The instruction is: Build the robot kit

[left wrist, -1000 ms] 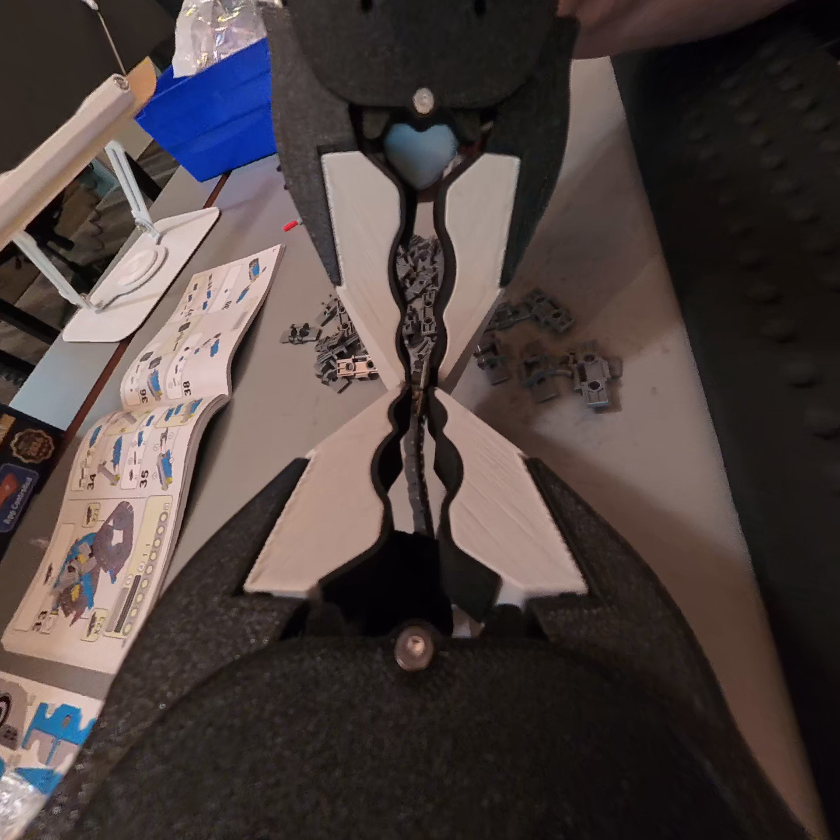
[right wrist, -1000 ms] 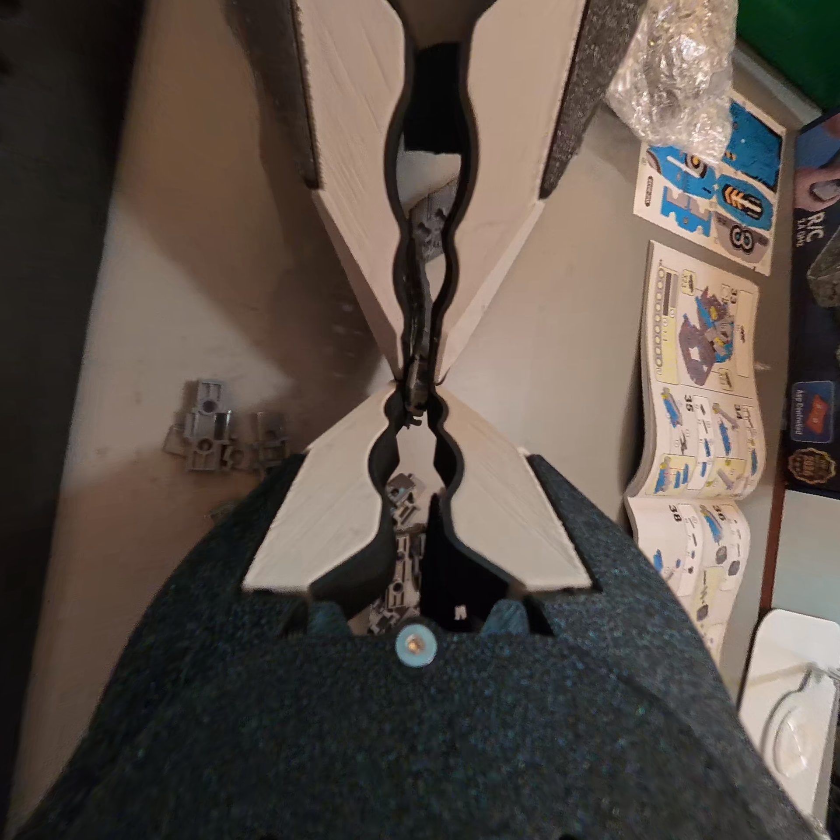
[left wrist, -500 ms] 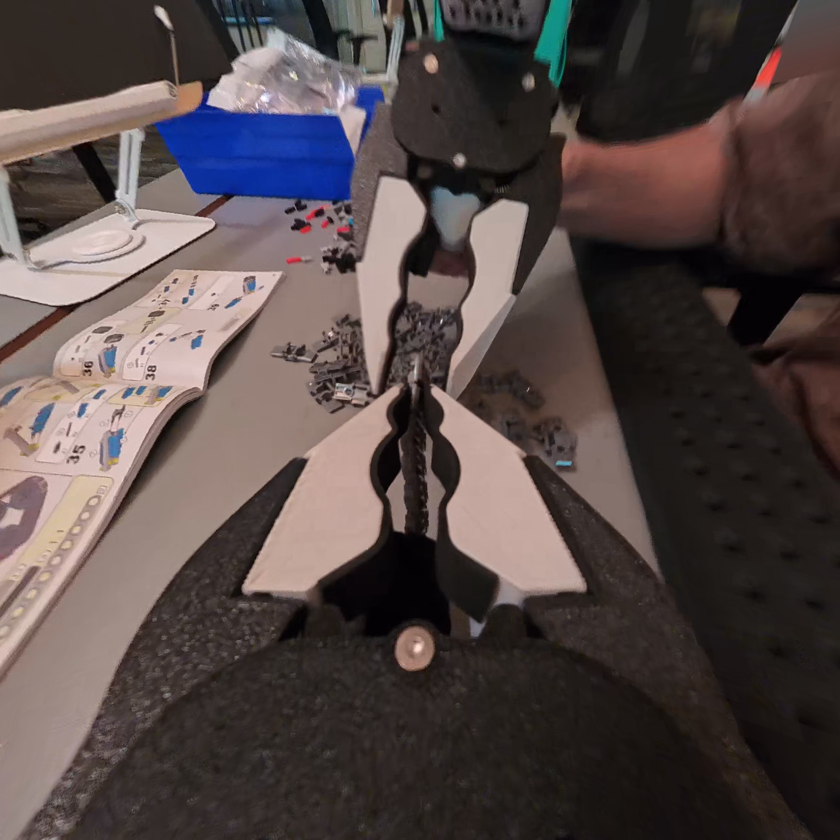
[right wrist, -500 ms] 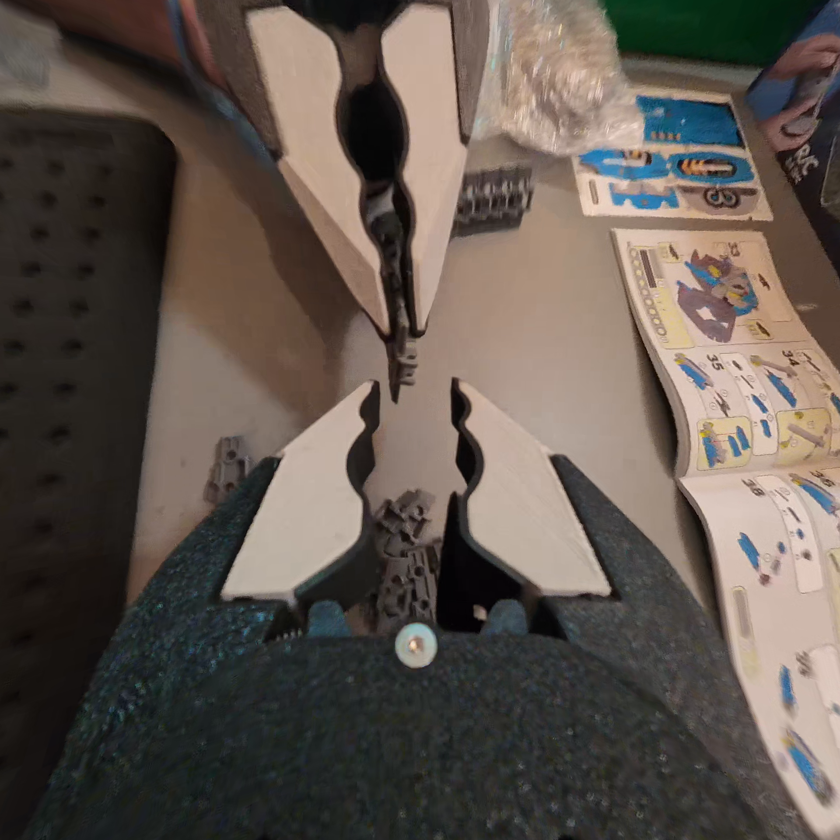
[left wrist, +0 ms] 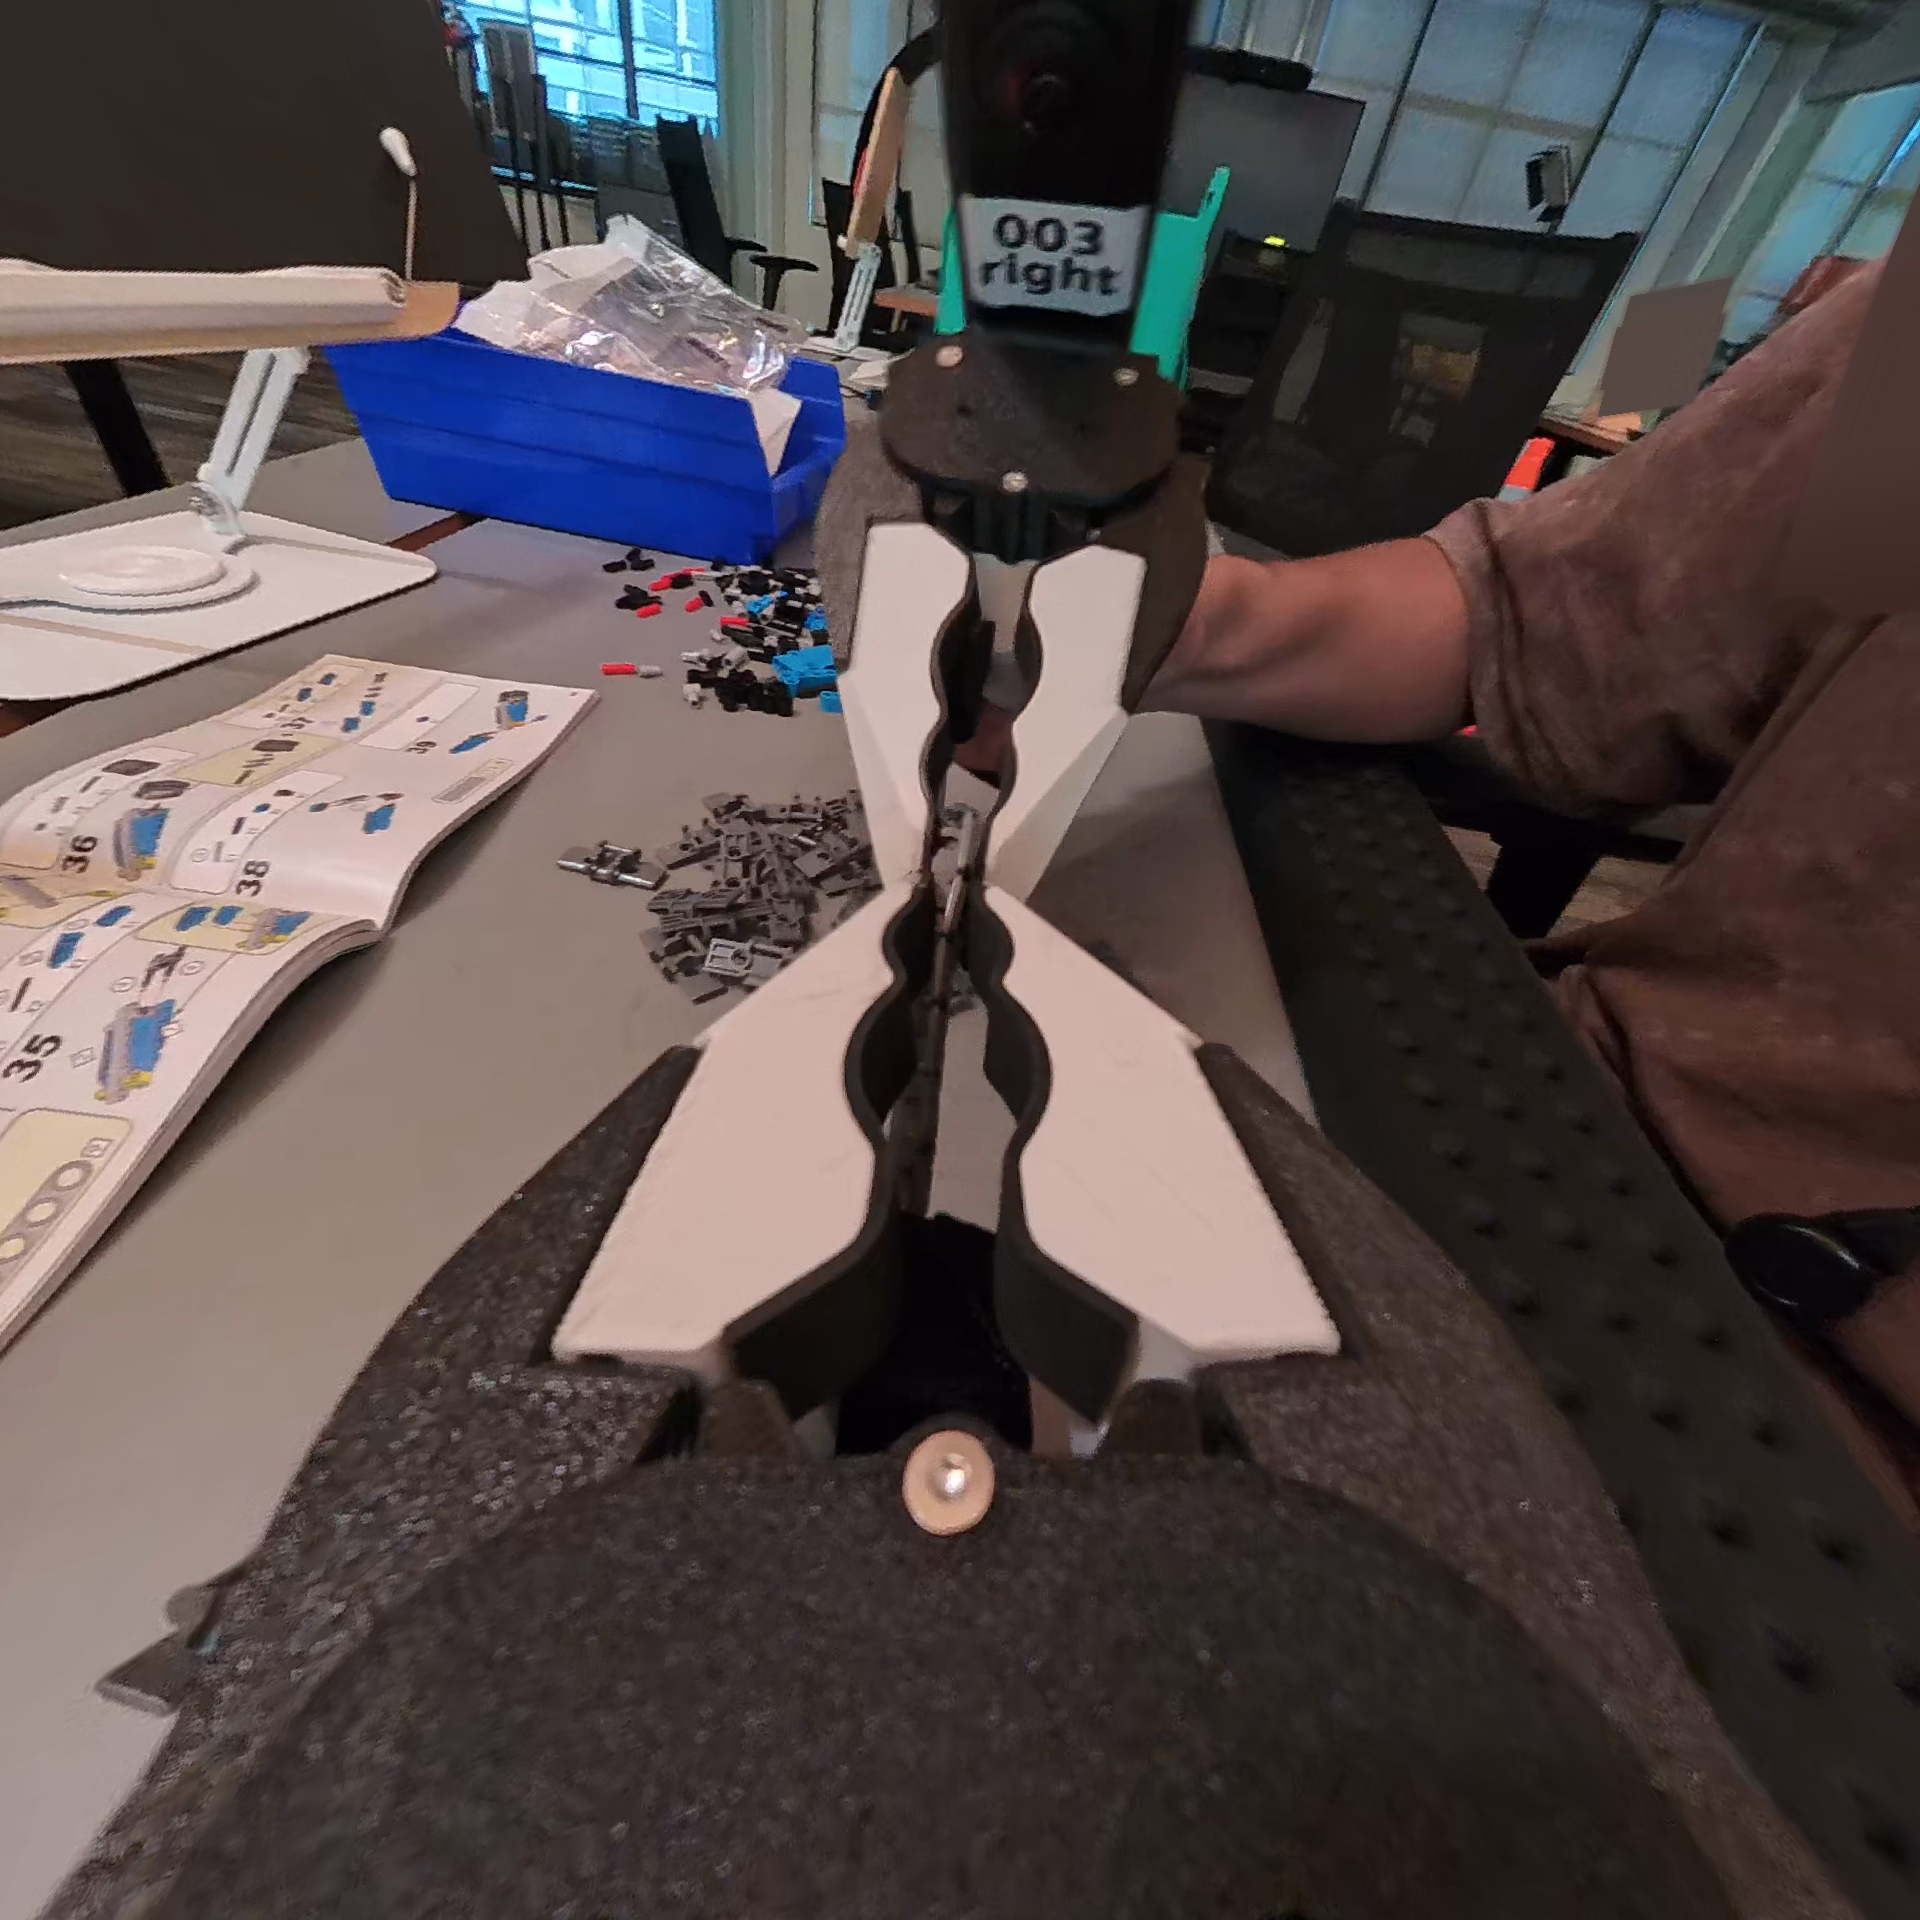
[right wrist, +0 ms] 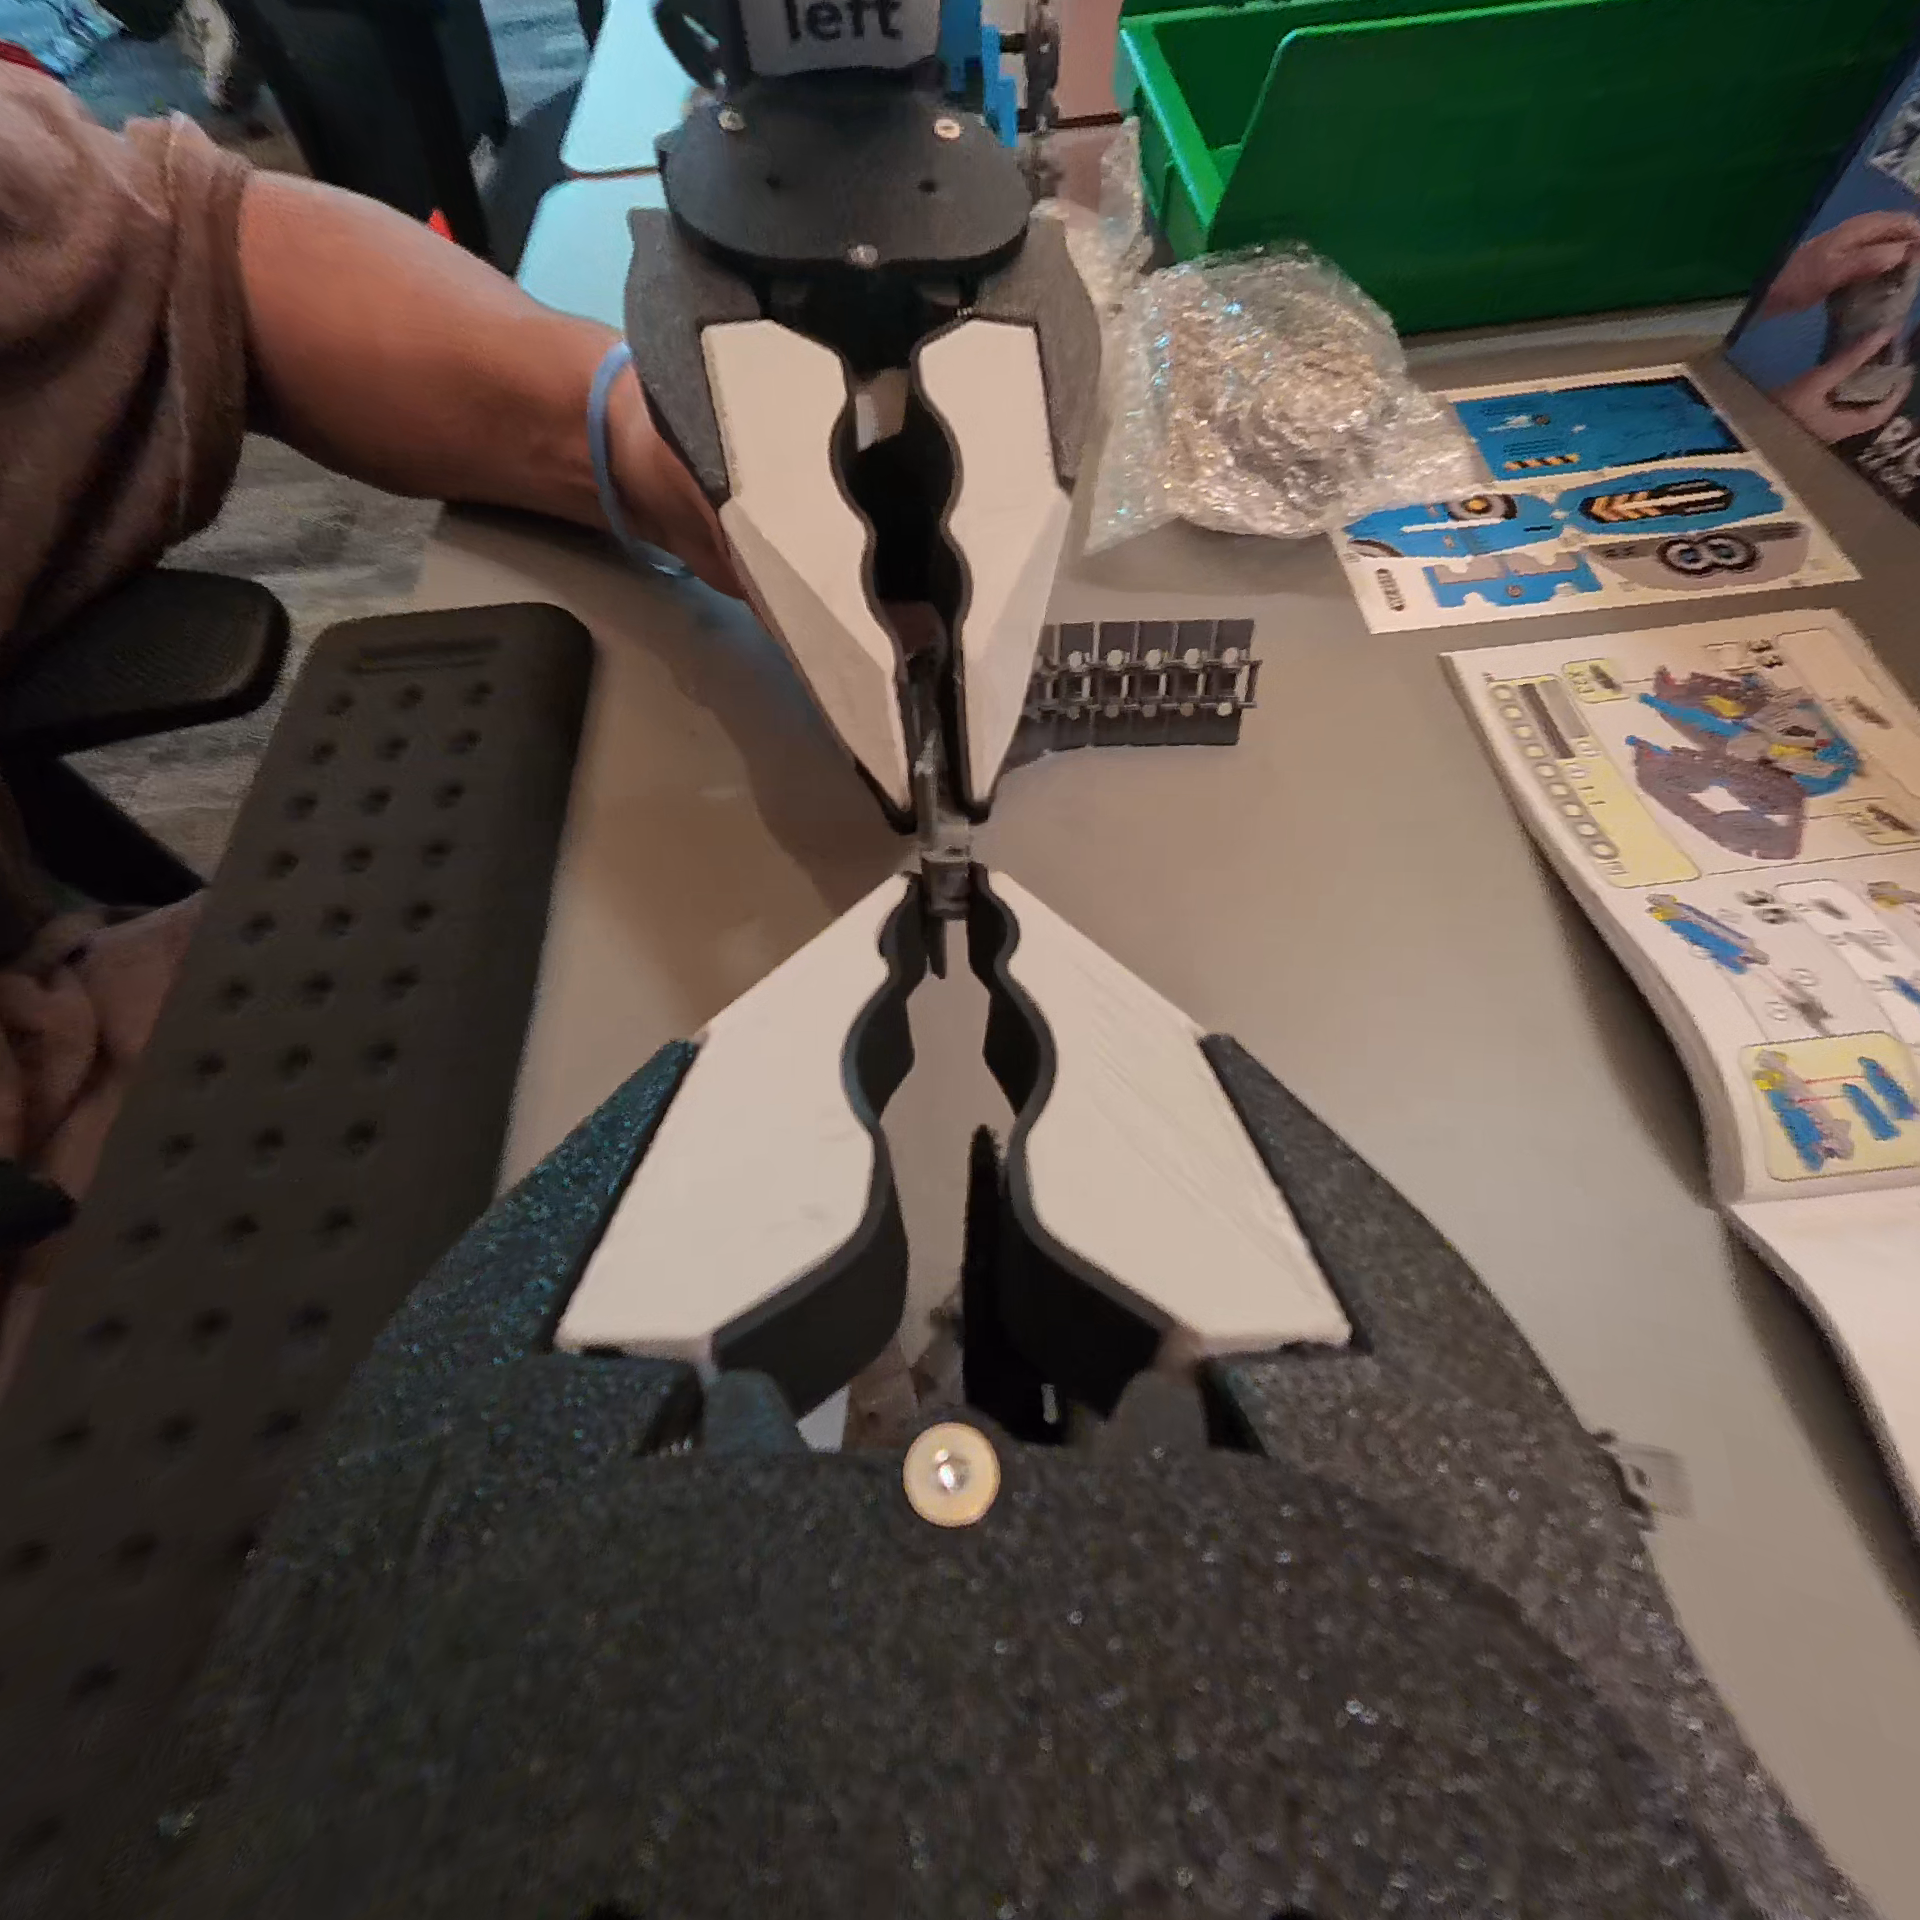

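Note:
My left gripper is shut on a short strip of grey track links that runs edge-on between its fingers. It also shows in the right wrist view, tip to tip with my right gripper. The right gripper is shut on the grey end link that sticks out of the left gripper's tips. In the left wrist view the right gripper faces me just above a pile of loose grey links. Both grippers are held above the grey table.
A longer assembled track strip lies on the table. An open instruction booklet, a sticker sheet, a plastic bag, a blue bin, a green bin, small mixed parts, a white lamp base and a black perforated mat surround it.
Both grippers have tilted up from looking down at the table to nearly level. The right gripper opened half a second ago and has shut again on the end link.

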